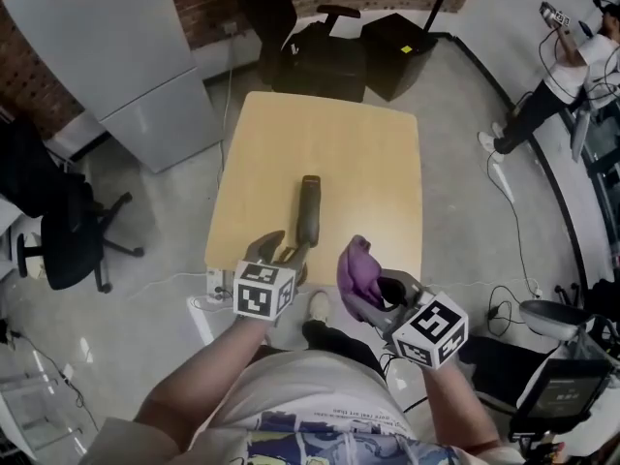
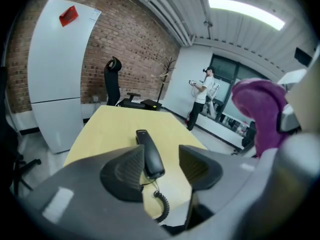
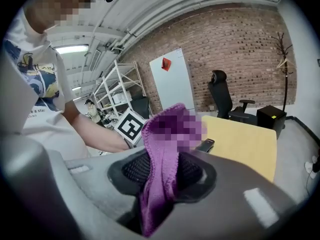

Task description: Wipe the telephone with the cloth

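A black telephone handset [image 1: 309, 211] lies lengthwise on the light wooden table [image 1: 329, 143], its near end close to the front edge. My left gripper [image 1: 281, 260] is at that near end. In the left gripper view the jaws stand open [image 2: 159, 166] with the handset's end [image 2: 150, 154] between them, a gap on its right side, and the coiled cord [image 2: 162, 206] hanging below. My right gripper [image 1: 373, 294] hovers at the table's front edge, right of the handset, shut on a purple cloth [image 1: 356, 271]. The cloth [image 3: 165, 159] bunches up out of the jaws [image 3: 162, 171].
A white cabinet [image 1: 126, 56] stands at the back left. Black office chairs [image 1: 320, 56] stand behind the table, and another chair [image 1: 68, 231] is on the left. A person [image 1: 572, 66] stands far right. Cables lie on the floor [image 1: 513, 231] to the right.
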`<state>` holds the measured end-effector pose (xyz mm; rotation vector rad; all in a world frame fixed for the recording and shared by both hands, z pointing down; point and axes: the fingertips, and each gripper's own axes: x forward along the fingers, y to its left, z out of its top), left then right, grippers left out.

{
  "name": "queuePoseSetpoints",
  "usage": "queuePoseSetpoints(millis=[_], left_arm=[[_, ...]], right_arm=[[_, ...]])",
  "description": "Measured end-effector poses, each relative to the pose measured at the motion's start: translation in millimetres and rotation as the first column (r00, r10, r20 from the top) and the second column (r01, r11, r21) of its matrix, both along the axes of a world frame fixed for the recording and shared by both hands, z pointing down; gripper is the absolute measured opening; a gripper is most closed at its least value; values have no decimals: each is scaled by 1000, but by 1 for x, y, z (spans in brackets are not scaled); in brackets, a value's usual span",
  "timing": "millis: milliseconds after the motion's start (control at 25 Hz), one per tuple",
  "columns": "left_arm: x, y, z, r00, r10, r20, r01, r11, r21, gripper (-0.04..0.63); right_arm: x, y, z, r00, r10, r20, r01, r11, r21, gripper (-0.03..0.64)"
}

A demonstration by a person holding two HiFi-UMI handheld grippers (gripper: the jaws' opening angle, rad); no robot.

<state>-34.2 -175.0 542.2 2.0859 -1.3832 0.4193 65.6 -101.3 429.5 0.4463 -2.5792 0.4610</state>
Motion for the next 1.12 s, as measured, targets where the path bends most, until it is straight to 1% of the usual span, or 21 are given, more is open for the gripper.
queuePoseSetpoints(millis=[40,120,320,560,640,840,1000,1120], left_arm=[[2,-8,8,1000,-15,11,16,1000,-14,218],[6,-23,23,998,-43,34,45,998,-41,241],[9,-49,51,990,-90,104,99,992,-82,261],[16,-76,75,980,-133,149,154,979,-137,311],[17,-82,87,977,-143,155,167,974,-153,313],[11,-85,110,962,-172,212,207,965,-159,314],[14,-85,116,962,-164,219,206,962,-181,293],[12,-82,116,959,-176,223,218,959,-183,282]], right_arm=[[5,-6,2,1000,-7,-1,7,1000,-3,114],[16,-16,5,1000,-20,-5,20,1000,-9,114],[34,-31,12,999,-37,-14,37,999,-34,114],[45,-48,14,998,-60,-25,58,997,-58,114],[46,-52,15,998,-66,-24,64,996,-62,114],[51,-55,23,997,-67,-26,65,996,-66,114],[54,-59,26,998,-65,-26,63,995,-73,114],[52,-58,25,997,-68,-21,66,995,-74,114]])
